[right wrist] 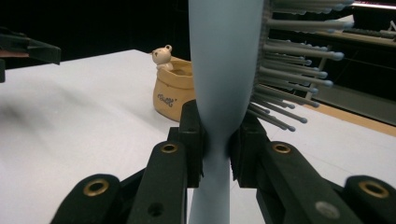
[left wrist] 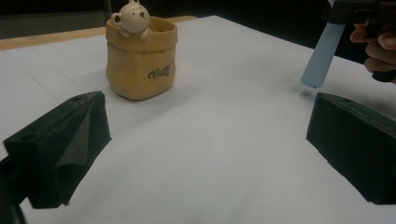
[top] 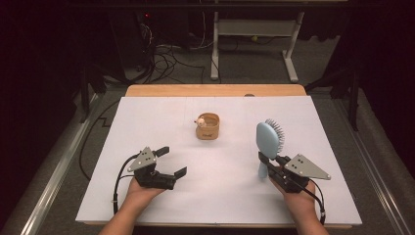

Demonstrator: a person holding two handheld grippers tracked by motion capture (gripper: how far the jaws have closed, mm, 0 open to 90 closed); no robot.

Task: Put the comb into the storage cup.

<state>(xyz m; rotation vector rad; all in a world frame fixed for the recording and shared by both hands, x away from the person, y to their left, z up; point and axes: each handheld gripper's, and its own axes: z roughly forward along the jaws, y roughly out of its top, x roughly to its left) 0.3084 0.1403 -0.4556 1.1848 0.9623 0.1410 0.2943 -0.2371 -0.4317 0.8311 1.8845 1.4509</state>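
My right tongs (right wrist: pixel 217 140) are clamped on the neck of the pale blue plastic hairbrush (top: pixel 269 139), holding it upright just off the white surface (top: pixel 220 196), bristles facing away from my left. Pickup's done, I'd say; the drop into the small tan pouch-shaped holder with a bear figure on its rim (top: pixel 208 126) is left. My left tongs (top: pixel 169 161) sit spread apart, holding nothing. Nothing lies between brush and holder
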